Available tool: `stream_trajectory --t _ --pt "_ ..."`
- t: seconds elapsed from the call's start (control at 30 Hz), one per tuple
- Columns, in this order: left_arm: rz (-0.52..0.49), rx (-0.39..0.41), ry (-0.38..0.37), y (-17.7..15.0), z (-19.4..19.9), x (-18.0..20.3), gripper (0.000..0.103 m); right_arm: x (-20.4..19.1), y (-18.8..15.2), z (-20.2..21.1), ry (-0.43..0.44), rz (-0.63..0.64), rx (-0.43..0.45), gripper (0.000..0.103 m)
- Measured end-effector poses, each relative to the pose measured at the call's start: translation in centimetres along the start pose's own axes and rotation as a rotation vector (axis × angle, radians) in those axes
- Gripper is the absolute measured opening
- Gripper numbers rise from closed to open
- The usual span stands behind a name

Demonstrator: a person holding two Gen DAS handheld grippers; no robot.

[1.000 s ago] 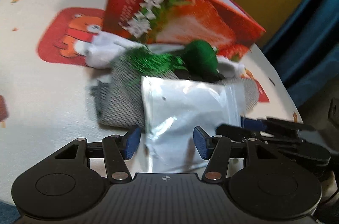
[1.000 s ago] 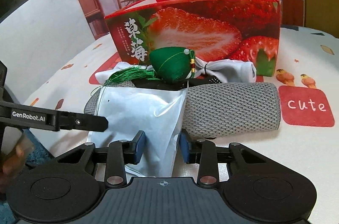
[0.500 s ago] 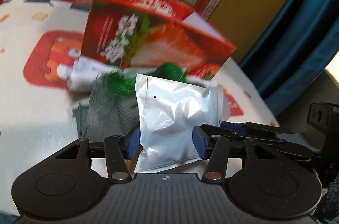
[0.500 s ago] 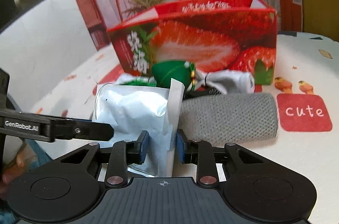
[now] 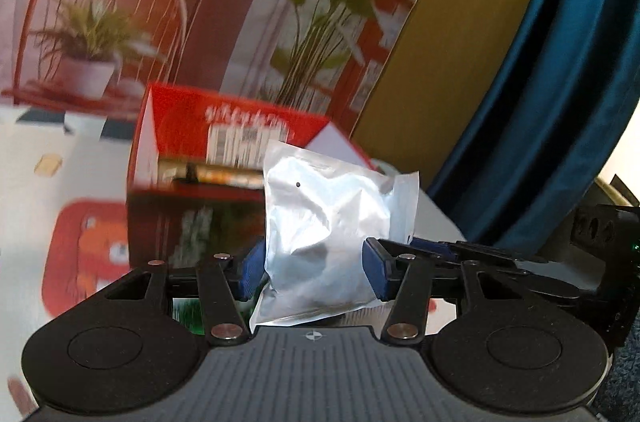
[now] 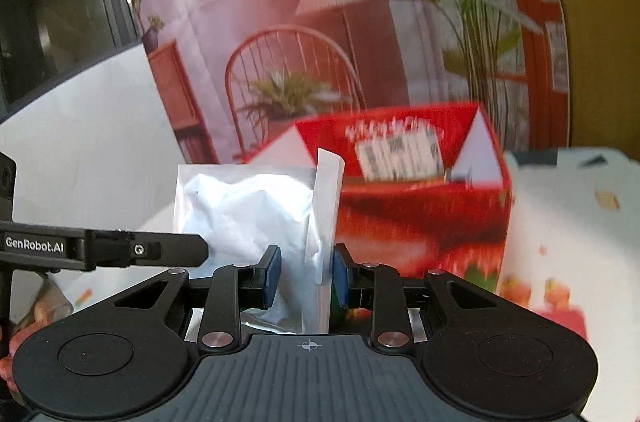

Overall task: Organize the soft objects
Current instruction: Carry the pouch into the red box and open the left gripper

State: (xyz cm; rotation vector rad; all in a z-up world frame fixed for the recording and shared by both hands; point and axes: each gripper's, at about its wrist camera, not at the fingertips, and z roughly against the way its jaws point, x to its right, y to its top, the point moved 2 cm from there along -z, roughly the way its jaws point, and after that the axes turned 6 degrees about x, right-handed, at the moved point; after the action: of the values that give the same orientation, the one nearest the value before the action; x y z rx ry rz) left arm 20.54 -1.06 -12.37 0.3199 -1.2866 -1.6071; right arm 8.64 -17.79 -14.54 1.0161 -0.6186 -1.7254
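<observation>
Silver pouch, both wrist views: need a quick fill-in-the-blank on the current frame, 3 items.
1. The silver pouch is pinched by ____ grippers at once.
2. Behind the pouch stands an open ____ box printed with strawberries.
3. The right gripper clamps the pouch's folded ____ edge, while the left gripper spans its full width.

Missing words: both; red; side

Place: we take this for a staged home corner, not a lived-in room.
Backdrop: we see a printed backdrop (image 6: 320, 34) showing a chair, potted plants and a lamp.
Table: we see a table (image 5: 36, 190) under a cloth with cartoon patches.
Drapes: we see a blue curtain (image 5: 560, 70) beside a yellow panel (image 5: 452, 42).
Window: we see a dark window (image 6: 52, 2) at left.
</observation>
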Motion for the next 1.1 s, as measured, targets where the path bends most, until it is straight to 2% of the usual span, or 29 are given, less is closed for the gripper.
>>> stream_trajectory --t 0.23,0.43,0.63,1.0,1.1 --pt "-0.041 0.003 0.023 3.4 -2.5 -0.3 0.054 1.8 4.4 -2.9 0.013 -0.031 0.000 0.026" --pt "0.009 -0.004 0.054 5.2 -6.3 -2.0 0.054 3.6 6.4 -6.8 -0.004 -0.045 -0.010 0.026" --pt "0.065 -0.032 0.120 6.3 -10.8 -3.6 0.054 5.6 7.3 -11.2 -0.049 -0.059 -0.036 0.025" --pt "0.017 -0.128 0.188 6.0 -15.5 -4.9 0.054 7.7 6.6 -16.5 -0.103 -0.045 -0.114 0.026" --pt "-0.006 -0.135 0.195 5.8 -15.7 -5.2 0.061 7.8 6.0 -16.9 -0.144 -0.037 -0.122 0.028"
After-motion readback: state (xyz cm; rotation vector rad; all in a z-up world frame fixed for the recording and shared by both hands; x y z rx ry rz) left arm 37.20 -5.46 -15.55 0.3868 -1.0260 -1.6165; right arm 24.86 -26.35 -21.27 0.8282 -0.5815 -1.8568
